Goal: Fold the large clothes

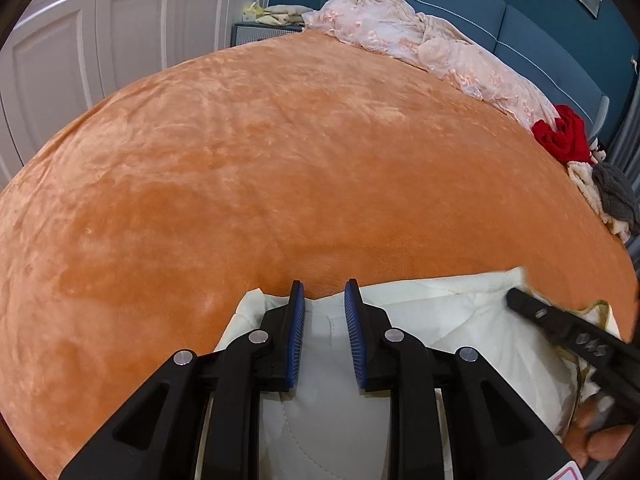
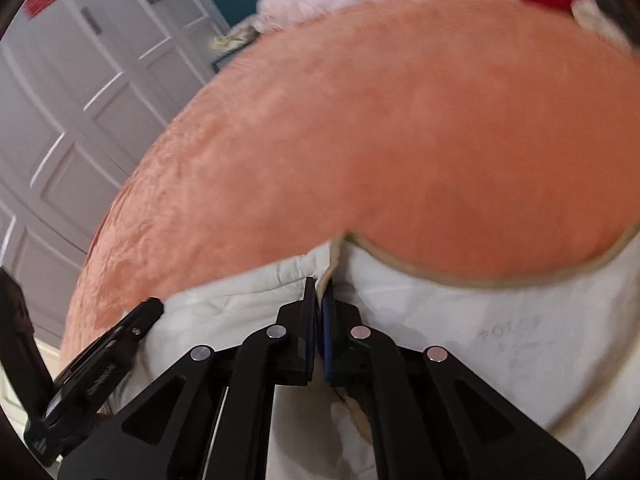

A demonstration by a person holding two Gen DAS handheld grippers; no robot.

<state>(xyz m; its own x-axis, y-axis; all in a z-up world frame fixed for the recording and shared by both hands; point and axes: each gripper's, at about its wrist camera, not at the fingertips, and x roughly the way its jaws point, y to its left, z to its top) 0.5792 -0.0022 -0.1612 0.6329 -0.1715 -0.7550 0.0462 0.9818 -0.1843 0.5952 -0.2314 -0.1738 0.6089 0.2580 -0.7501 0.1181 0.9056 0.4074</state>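
A white quilted garment with tan trim lies at the near edge of a bed covered by an orange plush blanket. In the left wrist view my left gripper stands narrowly parted, its blue pads pressed on a thick fold of the white cloth. The right gripper's tip shows at the right, on the same garment. In the blurred right wrist view my right gripper is shut on the garment's trimmed edge. The left gripper shows at lower left over the blanket.
A pink lacy cloth is heaped against the blue headboard. Red, cream and grey clothes are piled at the bed's right edge. White wardrobe doors stand left of the bed. A hand holds the right gripper.
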